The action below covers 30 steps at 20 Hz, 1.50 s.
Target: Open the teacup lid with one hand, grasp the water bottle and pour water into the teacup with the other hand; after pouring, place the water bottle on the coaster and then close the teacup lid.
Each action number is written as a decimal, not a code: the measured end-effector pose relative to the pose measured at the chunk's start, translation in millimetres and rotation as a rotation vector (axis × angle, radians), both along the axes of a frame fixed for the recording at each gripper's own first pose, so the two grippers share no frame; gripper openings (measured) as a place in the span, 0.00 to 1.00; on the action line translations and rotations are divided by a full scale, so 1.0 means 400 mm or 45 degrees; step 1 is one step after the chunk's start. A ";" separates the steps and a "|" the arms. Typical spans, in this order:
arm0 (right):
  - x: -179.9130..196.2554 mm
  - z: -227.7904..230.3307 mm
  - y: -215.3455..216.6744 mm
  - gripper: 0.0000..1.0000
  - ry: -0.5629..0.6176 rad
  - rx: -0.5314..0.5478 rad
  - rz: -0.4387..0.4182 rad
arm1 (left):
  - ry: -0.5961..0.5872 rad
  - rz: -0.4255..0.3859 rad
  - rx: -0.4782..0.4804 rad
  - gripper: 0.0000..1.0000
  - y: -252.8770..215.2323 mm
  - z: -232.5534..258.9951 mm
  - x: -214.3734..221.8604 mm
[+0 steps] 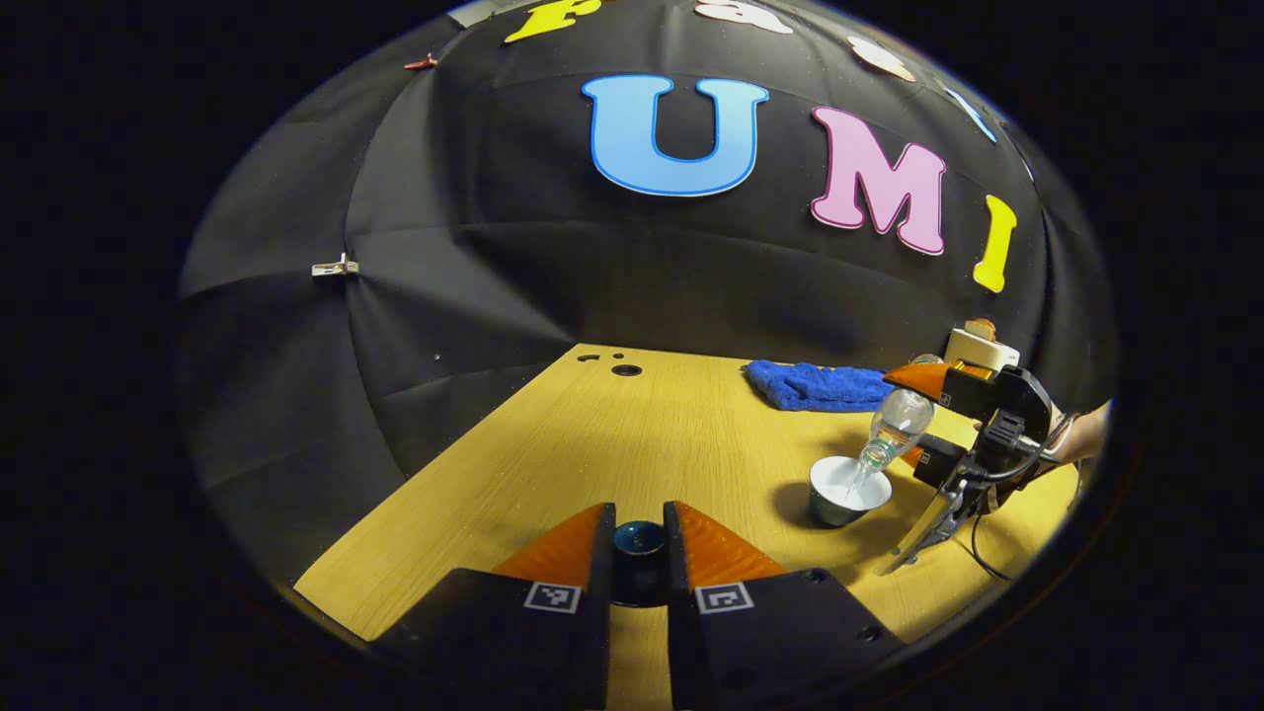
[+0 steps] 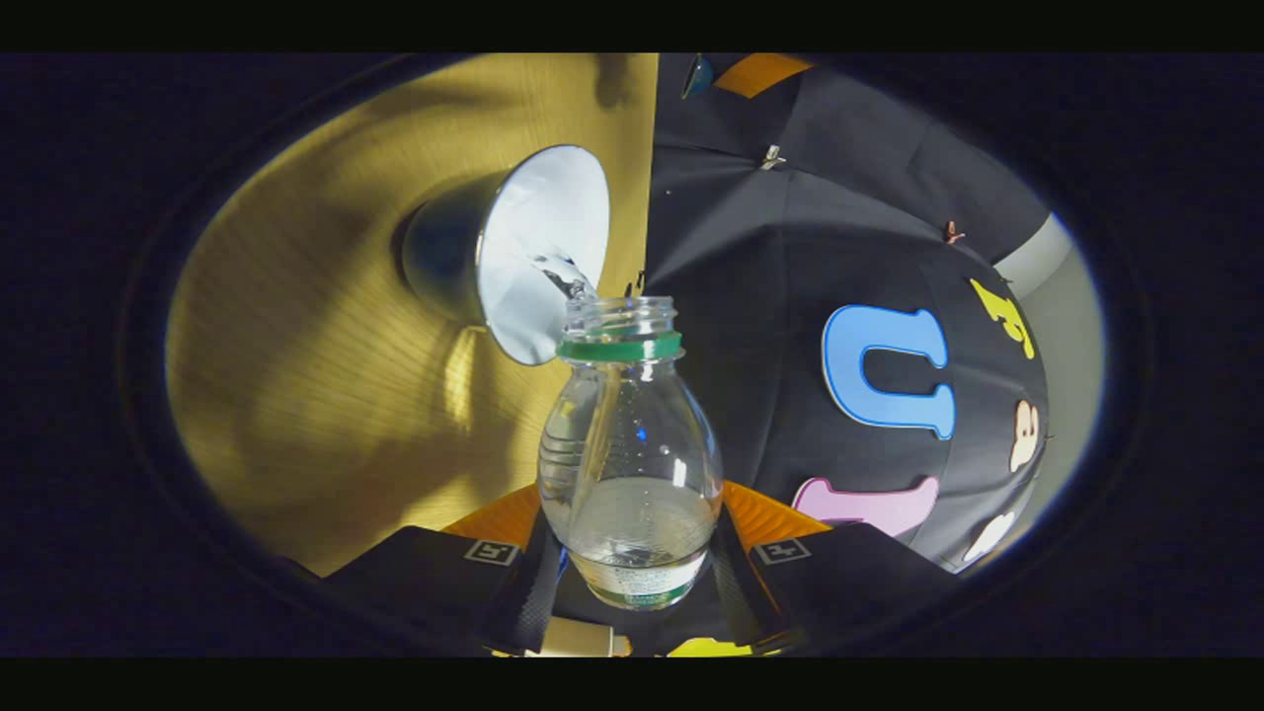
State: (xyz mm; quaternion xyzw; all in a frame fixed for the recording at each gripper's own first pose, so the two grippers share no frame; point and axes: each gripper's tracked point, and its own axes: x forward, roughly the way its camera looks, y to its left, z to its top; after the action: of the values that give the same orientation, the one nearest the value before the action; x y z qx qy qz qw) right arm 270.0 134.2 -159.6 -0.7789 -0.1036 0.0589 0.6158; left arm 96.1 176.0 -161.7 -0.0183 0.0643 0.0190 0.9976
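Note:
In the left gripper view my left gripper (image 1: 638,521) is shut on the dark teal teacup lid (image 1: 638,541), held just above the wooden table (image 1: 592,444). To the right stands the open teacup (image 1: 847,491), white inside and dark outside. Over it my right gripper (image 1: 913,420) holds the clear water bottle (image 1: 897,423) tilted mouth-down. In the right gripper view my right gripper (image 2: 629,538) is shut on the bottle (image 2: 629,464), whose neck has a green ring. A thin stream of water (image 2: 558,272) runs from its mouth into the teacup (image 2: 533,252).
A blue cloth (image 1: 815,385) lies at the back of the table, with a white object (image 1: 980,346) behind the right gripper. A round hole (image 1: 626,370) sits near the table's far edge. A person's hand (image 1: 1081,434) holds the right gripper.

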 end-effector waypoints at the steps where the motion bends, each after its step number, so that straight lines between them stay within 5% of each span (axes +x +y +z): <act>1: 0.002 0.003 0.003 0.70 -0.008 -0.018 0.011 | 0.001 -0.001 -0.002 0.28 -0.002 0.000 0.001; 17: 0.042 0.036 0.055 0.70 -0.095 -0.269 0.189 | 0.017 0.001 -0.006 0.28 -0.006 -0.013 0.003; 30: 0.045 0.050 0.087 0.70 -0.117 -0.322 0.245 | 0.002 0.000 -0.008 0.28 -0.013 -0.002 0.002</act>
State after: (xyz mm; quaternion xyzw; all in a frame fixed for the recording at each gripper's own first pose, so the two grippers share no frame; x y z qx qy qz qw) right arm 288.0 169.0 -139.4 -0.8385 -0.1974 0.0947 0.4990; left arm 96.8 170.8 -162.5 -0.0216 0.0653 0.0190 0.9975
